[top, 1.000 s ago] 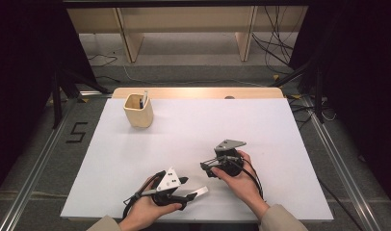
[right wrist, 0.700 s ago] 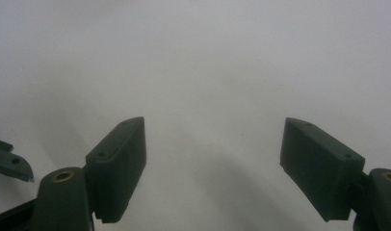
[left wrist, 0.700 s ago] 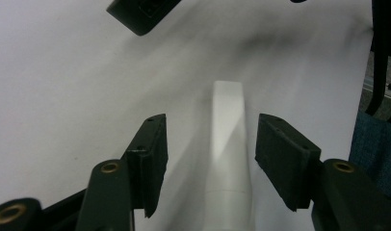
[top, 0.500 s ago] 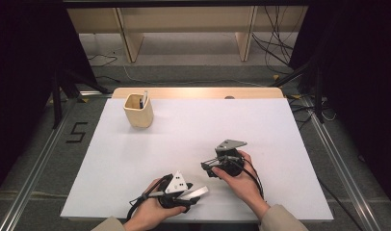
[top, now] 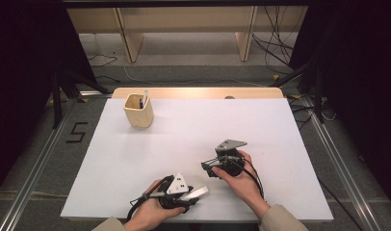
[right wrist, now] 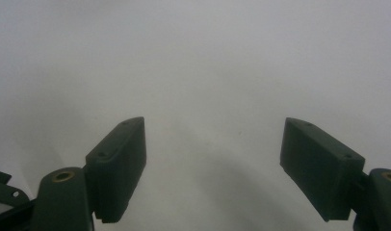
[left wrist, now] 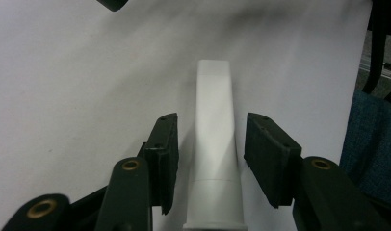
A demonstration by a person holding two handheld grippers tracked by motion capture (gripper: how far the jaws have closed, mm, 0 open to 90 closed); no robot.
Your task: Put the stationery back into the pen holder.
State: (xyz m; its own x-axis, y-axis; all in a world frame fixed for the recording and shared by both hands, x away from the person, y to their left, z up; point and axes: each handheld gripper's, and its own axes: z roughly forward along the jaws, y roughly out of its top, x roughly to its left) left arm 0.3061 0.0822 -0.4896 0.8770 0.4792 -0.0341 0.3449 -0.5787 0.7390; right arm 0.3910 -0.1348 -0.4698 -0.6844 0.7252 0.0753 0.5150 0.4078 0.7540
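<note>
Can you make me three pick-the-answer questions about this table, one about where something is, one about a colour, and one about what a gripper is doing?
1. Where is the wooden cup?
A. far left part of the table
B. near right corner
C. on the floor

2. What colour is the tube between the left gripper pads?
A. red
B. white
C. green

3. How is the right gripper?
A. shut on a pen
B. shut on the cup
C. open, holding nothing

Answers: 1 A, the cup stands far left in the high view. 2 B, the tube looks white. 3 C, its pads stand wide apart over bare table.
</note>
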